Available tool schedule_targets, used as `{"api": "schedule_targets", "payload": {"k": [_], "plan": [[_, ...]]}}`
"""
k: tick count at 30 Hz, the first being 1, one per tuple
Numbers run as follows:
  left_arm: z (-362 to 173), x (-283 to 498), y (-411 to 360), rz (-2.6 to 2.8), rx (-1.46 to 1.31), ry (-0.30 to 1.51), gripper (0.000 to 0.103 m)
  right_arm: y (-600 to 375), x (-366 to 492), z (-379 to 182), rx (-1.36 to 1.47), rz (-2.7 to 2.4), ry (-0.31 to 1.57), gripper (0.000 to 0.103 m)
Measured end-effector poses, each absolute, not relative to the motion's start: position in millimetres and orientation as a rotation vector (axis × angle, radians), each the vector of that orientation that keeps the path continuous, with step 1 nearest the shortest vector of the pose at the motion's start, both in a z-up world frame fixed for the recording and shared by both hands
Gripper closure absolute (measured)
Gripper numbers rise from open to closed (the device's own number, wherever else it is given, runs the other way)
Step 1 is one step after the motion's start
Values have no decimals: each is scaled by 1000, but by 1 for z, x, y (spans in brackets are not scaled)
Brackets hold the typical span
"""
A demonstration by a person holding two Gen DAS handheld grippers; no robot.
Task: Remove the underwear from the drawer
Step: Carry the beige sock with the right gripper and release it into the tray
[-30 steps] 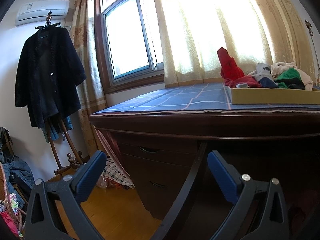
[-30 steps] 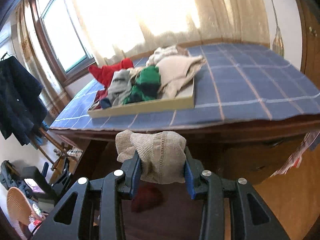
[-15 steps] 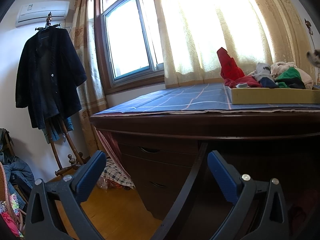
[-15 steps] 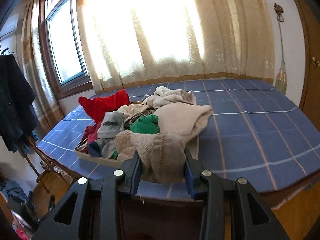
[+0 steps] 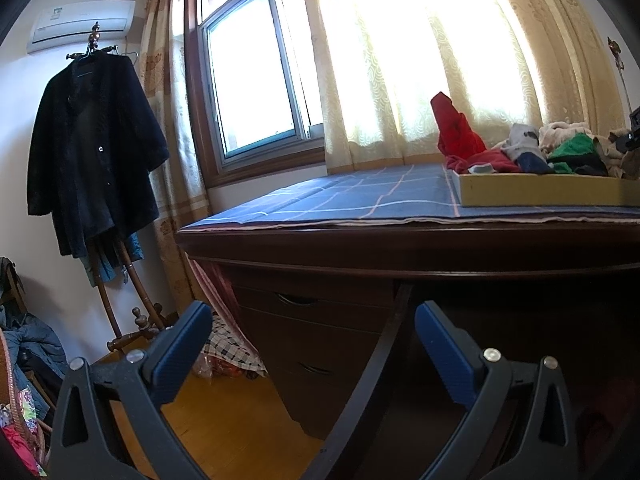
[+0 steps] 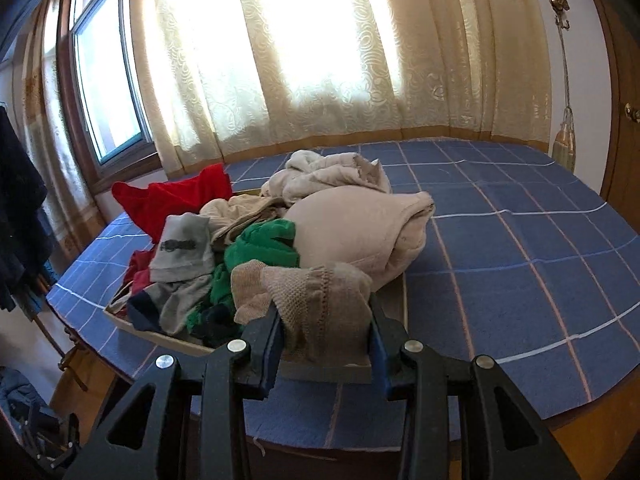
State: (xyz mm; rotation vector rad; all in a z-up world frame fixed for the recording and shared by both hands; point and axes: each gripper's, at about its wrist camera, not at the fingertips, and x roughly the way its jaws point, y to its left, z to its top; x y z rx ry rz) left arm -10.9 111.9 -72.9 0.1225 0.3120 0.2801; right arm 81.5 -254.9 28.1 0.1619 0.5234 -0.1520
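The right tongs [image 6: 325, 334] clamp beige underwear [image 6: 308, 300] over the tray [image 6: 344, 372]'s near edge. Released early, it could slide off the desk [image 6: 520, 264]. The left tongs [image 5: 312, 340] stand apart, empty.

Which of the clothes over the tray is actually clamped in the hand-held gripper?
The beige knitted piece, pinched between the right hand-held gripper pads; the red, green and grey ones lie loose in the tray.

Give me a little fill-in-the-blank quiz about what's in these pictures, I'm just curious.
1. The right tool is clamped on a piece of ____ knitted cloth.
2. The pile of clothes lies in a shallow ____ on the blue checked cloth.
3. The left tool holds ____.
4. On the coat stand hangs a dark ____.

Missing words: beige; tray; nothing; coat
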Motion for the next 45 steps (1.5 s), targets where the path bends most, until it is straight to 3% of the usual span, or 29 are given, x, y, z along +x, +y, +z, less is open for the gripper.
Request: {"api": "schedule_targets", "payload": {"k": [38, 45], "plan": [[-74, -10, 111, 271, 123, 316, 0, -257, 128, 1, 11, -308, 571, 60], [-74, -11, 111, 272, 124, 315, 0, -250, 117, -1, -10, -253, 584, 44]]}}
